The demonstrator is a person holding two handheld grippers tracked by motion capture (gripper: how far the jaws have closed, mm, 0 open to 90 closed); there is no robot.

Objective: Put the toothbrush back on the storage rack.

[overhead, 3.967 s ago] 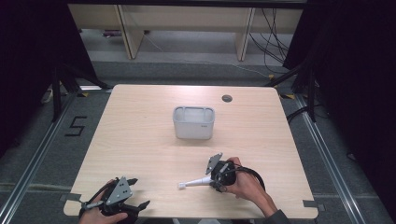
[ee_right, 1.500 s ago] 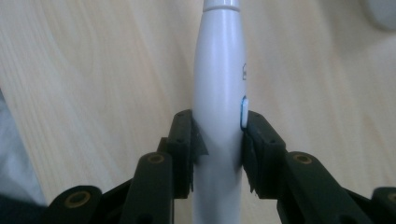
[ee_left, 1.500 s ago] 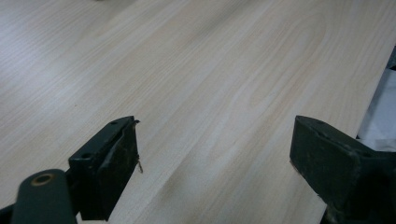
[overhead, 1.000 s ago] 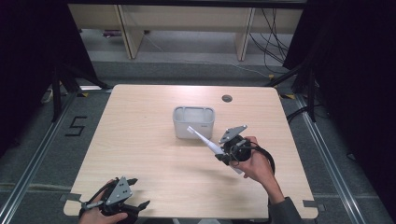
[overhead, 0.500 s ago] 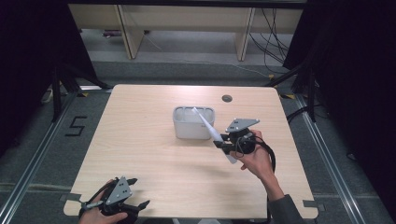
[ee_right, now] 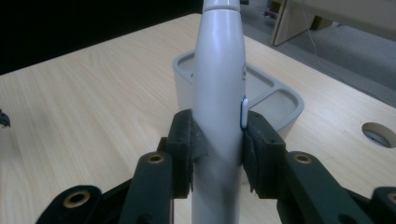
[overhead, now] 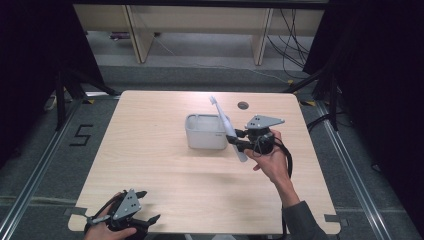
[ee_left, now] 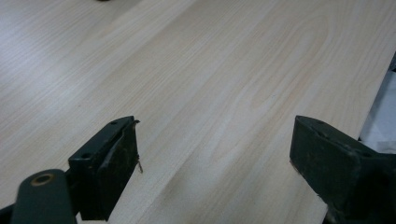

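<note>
Right gripper view first: we see our right tool clamped on the white electric toothbrush, both pads pressing its handle, which rises upright between them. Just beyond the toothbrush sits the grey divided container on the tabletop. From the high view, the toothbrush slants over the container beside the right tool. Our left tool rests at the near edge, well apart from these, jaws spread wide with nothing between them.

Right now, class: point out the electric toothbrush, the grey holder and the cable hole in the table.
electric toothbrush [ee_right: 217, 88]: right gripper view, on its white handle.
grey holder [overhead: 205, 138]: high view, on its front wall.
cable hole [overhead: 243, 105]: high view, on its dark opening.
</note>
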